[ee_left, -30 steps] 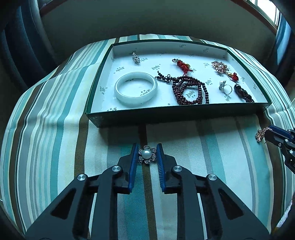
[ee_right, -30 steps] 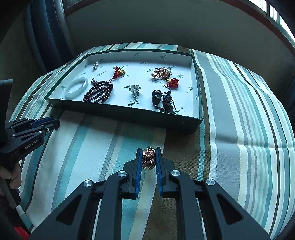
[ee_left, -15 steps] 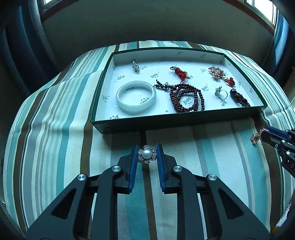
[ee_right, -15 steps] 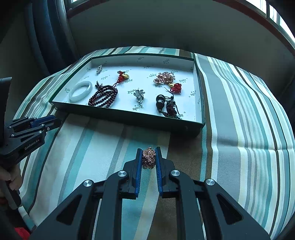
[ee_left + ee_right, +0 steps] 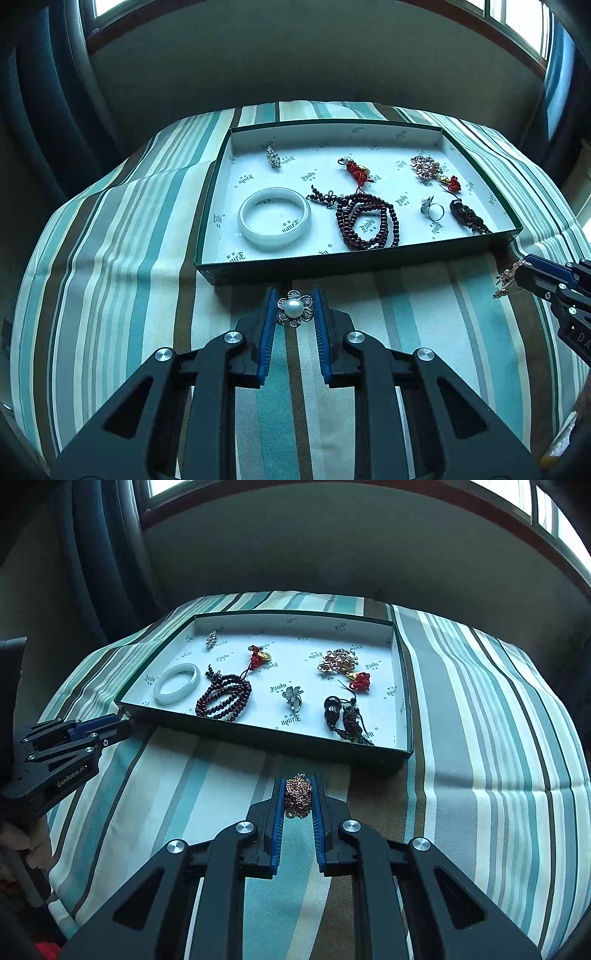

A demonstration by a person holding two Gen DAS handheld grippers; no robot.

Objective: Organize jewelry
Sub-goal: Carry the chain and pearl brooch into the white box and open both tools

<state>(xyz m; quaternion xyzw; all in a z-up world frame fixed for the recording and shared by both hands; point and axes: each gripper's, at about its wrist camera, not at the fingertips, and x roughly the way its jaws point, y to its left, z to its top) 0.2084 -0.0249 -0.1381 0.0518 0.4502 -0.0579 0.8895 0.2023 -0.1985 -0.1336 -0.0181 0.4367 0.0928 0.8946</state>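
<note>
My left gripper [image 5: 294, 301] is shut on a silver flower ring with a pearl [image 5: 294, 308], held above the striped cloth just in front of the green tray [image 5: 369, 264]. My right gripper [image 5: 298, 788] is shut on a bunched rose-gold chain [image 5: 297, 796], also in front of the tray [image 5: 258, 738]. In the tray lie a white bangle [image 5: 274, 219], dark red prayer beads [image 5: 367, 221], a red tassel charm [image 5: 356, 172], a rose-gold cluster [image 5: 426, 168], a silver ring [image 5: 433, 208], a dark pendant [image 5: 467, 216] and a small silver piece [image 5: 272, 157].
The tray sits on a table under a teal, brown and cream striped cloth [image 5: 110, 258]. A dark wall and windows stand behind. The other gripper shows at the right edge [image 5: 554, 284] of the left wrist view and at the left edge [image 5: 62, 749] of the right wrist view, with a hand below it.
Both views have drawn back and up from the tray, so more of the cloth and wall shows. Both grips are unchanged.
</note>
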